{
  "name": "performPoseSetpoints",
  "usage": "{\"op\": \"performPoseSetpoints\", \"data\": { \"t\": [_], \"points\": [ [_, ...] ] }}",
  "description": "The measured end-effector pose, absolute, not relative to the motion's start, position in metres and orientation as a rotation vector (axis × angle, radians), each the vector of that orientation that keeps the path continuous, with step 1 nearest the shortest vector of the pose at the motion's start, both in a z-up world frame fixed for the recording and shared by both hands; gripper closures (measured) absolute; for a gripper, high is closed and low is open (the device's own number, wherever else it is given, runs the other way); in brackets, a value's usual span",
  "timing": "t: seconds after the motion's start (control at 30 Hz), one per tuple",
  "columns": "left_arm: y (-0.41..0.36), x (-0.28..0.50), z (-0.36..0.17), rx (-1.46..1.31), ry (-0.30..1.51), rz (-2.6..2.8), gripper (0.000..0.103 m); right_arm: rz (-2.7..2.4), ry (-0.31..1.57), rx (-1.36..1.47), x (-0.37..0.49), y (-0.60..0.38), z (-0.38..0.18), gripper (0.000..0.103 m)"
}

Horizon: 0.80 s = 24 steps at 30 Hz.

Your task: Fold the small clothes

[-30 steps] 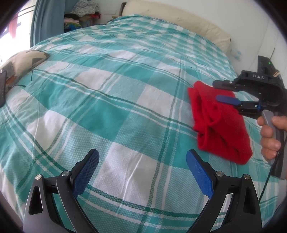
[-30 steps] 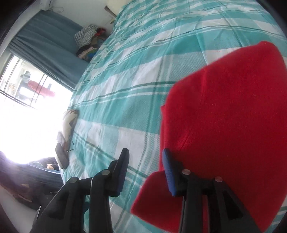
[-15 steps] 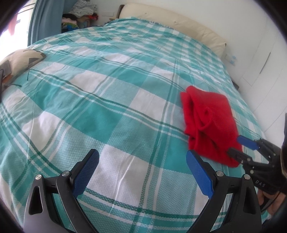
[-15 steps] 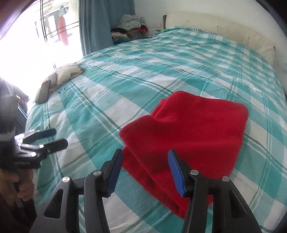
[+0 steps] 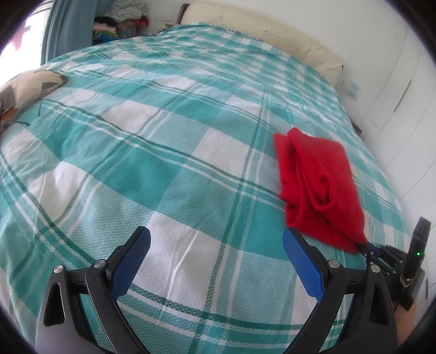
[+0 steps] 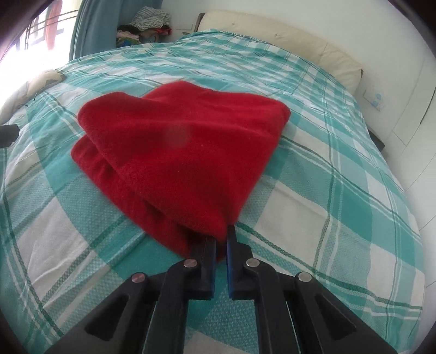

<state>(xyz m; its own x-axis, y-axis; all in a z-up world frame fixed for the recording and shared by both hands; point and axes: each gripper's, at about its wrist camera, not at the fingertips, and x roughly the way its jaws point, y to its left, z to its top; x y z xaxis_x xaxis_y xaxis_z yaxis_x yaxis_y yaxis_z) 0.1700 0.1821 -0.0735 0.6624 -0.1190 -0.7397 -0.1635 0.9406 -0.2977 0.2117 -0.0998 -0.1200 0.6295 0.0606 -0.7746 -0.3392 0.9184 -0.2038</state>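
Note:
A folded red fleece garment (image 5: 316,182) lies on the teal and white checked bedspread (image 5: 163,168), to the right of the middle. In the right wrist view the garment (image 6: 179,152) fills the centre. My right gripper (image 6: 221,239) is shut on the garment's near corner; it also shows in the left wrist view (image 5: 366,249) at the garment's near right corner. My left gripper (image 5: 216,254) is open and empty, low over the bedspread, to the left of the garment and apart from it.
A cream headboard cushion (image 5: 261,30) lines the far end of the bed. A patterned pillow (image 5: 27,84) lies at the left edge. A pile of clothes (image 5: 120,16) sits beside a blue curtain (image 5: 68,24). White cupboards (image 5: 395,89) stand at the right.
My right gripper swung from over the garment around to its near corner and closed on it. The left gripper stayed open and barely moved.

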Motion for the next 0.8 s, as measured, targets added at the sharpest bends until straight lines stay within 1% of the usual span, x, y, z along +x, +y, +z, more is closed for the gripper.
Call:
{"op": "performPoseSetpoints", "data": {
  "t": [0.07,0.1,0.13,0.17,0.2,0.27,0.4,0.5,0.53,0.57,0.63,0.7,0.8],
  "points": [
    [0.184,0.171,-0.072,-0.364,0.847,0.024,0.005,0.235,0.868,-0.318,0.210,-0.100,-0.111,0.096],
    [0.184,0.172,-0.072,-0.362,0.847,0.024,0.005,0.222,0.851,-0.322,0.207,-0.097,-0.103,0.083],
    [0.184,0.172,-0.071,-0.359,0.848,0.024,0.005,0.212,0.819,-0.336,0.203,-0.092,-0.092,0.067],
    [0.184,0.171,-0.071,-0.358,0.848,0.022,0.005,0.225,0.773,-0.351,0.197,-0.083,-0.081,0.062],
    [0.184,0.171,-0.071,-0.361,0.847,0.020,0.005,0.265,0.739,-0.372,0.193,-0.072,-0.072,0.060],
    [0.184,0.171,-0.071,-0.366,0.842,0.019,0.005,0.386,0.712,-0.418,0.188,-0.039,-0.062,0.060],
    [0.187,0.169,-0.071,-0.373,0.845,0.031,0.005,0.473,0.676,-0.564,0.196,0.028,-0.074,0.060],
    [0.191,0.169,-0.071,-0.389,0.844,0.033,0.005,0.466,0.685,-0.580,0.219,0.051,-0.090,0.061],
    [0.192,0.169,-0.071,-0.392,0.842,0.033,0.005,0.460,0.694,-0.564,0.227,0.052,-0.094,0.088],
    [0.194,0.168,-0.070,-0.395,0.840,0.035,0.005,0.442,0.704,-0.534,0.232,0.049,-0.094,0.098],
    [0.196,0.168,-0.070,-0.401,0.839,0.035,0.005,0.480,0.717,-0.423,0.227,0.041,-0.083,0.098],
    [0.196,0.171,-0.070,-0.395,0.845,0.034,0.005,0.503,0.697,-0.419,0.214,0.045,-0.080,0.098],
    [0.193,0.174,-0.073,-0.388,0.859,0.035,0.005,0.531,0.760,-0.397,0.220,0.052,-0.103,0.098]
  ]
}}
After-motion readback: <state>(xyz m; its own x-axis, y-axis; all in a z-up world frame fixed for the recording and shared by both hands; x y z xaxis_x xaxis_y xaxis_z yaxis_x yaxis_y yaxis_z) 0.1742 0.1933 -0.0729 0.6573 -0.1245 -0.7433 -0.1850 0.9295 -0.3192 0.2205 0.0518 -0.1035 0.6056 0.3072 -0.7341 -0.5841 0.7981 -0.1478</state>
